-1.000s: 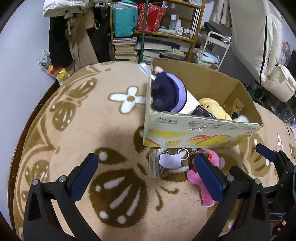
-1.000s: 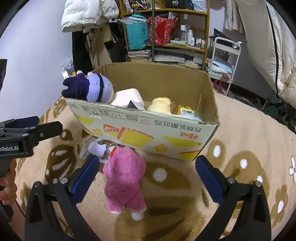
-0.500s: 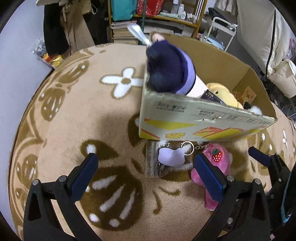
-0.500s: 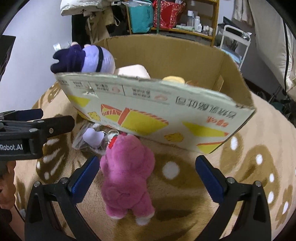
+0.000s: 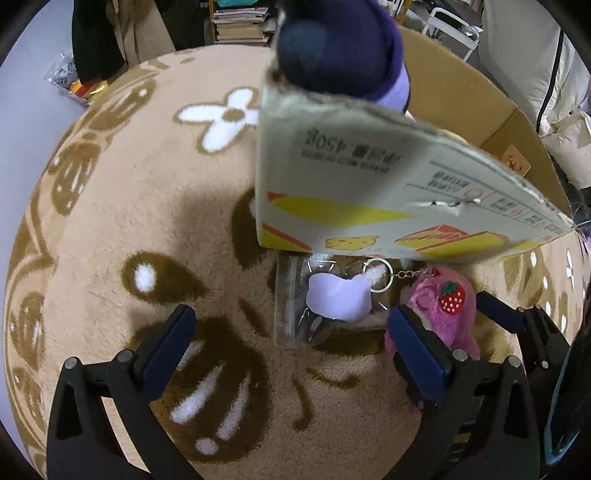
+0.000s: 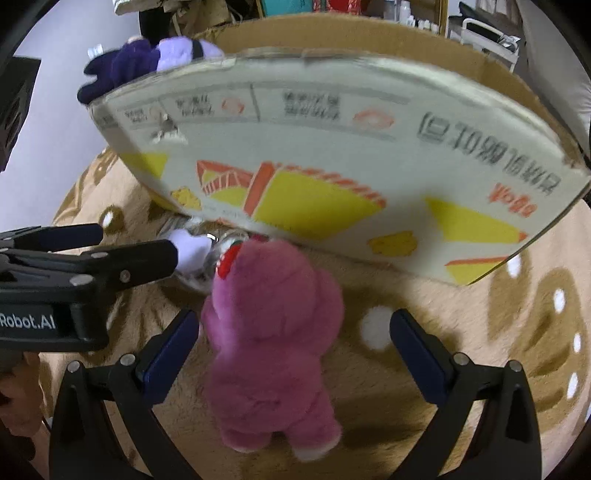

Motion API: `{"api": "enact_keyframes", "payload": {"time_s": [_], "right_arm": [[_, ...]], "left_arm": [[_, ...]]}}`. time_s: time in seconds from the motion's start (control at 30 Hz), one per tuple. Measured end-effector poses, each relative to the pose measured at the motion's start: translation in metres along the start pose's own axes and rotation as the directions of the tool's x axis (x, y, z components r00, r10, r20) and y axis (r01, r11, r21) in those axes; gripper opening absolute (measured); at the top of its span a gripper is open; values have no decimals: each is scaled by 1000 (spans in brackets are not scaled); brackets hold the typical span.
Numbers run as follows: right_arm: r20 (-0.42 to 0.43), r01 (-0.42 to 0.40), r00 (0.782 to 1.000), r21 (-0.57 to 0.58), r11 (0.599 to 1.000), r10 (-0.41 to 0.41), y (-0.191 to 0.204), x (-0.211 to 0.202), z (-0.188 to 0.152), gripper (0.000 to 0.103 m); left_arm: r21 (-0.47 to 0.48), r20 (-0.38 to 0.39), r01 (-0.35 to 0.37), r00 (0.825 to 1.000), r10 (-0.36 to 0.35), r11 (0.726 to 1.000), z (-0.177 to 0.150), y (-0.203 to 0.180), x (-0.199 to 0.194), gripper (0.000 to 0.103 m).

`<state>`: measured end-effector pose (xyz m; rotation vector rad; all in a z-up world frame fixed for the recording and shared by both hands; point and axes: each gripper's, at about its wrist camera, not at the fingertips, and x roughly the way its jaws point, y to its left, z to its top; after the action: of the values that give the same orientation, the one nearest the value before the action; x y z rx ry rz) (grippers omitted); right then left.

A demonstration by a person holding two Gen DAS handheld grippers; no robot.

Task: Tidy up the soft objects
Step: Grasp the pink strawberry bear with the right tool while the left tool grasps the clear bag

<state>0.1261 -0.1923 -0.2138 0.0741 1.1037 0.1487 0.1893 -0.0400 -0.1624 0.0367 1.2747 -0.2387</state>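
Pink plush bear with strawberry patch (image 6: 273, 343) lies on the beige-and-brown patterned rug (image 5: 122, 206), just in front of the printed cardboard box (image 6: 332, 155). Head end points toward the box.

Right gripper (image 6: 291, 354): fingers spread wide, one on each side of the bear, gripping nothing. Contact with the plush cannot be told.

Left gripper (image 5: 291, 354): fingers also wide apart, nothing held. Between and just ahead of them sits a clear plastic bag holding a small pale lilac plush charm (image 5: 338, 297), with a metal key ring and chain (image 5: 380, 275) running toward the bear. Bag lies against the foot of the box, beside the bear's head. In the right wrist view the left gripper's fingers reach in from the left, close beside the lilac charm.

Box contents: a dark navy and lavender plush toy (image 5: 340, 40) sits at the near left corner, hanging over the rim. From these low angles the rest of the interior is mostly hidden behind the front wall; only bare brown inner walls show.

Background: shelf with stacked books (image 5: 240, 26), out of focus.
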Motion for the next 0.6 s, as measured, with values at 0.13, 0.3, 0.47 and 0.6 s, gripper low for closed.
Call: {"api": "enact_keyframes", "payload": {"time_s": [0.13,0.3,0.47,0.6], "right_arm": [[-2,-5,1000,-29,1000,5,6,0,-1,76],[4,-7,1000,-67,998,8,13,-1,-3,67],[-7,-23,1000,-40,999,23,9,1,-2,67],[6,35,999,-42,999,-34,3,-5,-4,67]], "left_arm": [[-6,3,15,1000,-15,1000,6,2,7,102],[2,-18,43,999,-43,999,12,-1,18,102],[9,-32,39,999,-39,999,18,-3,28,102],[8,-34,45,998,-44,999,17,-5,31,102]]}}
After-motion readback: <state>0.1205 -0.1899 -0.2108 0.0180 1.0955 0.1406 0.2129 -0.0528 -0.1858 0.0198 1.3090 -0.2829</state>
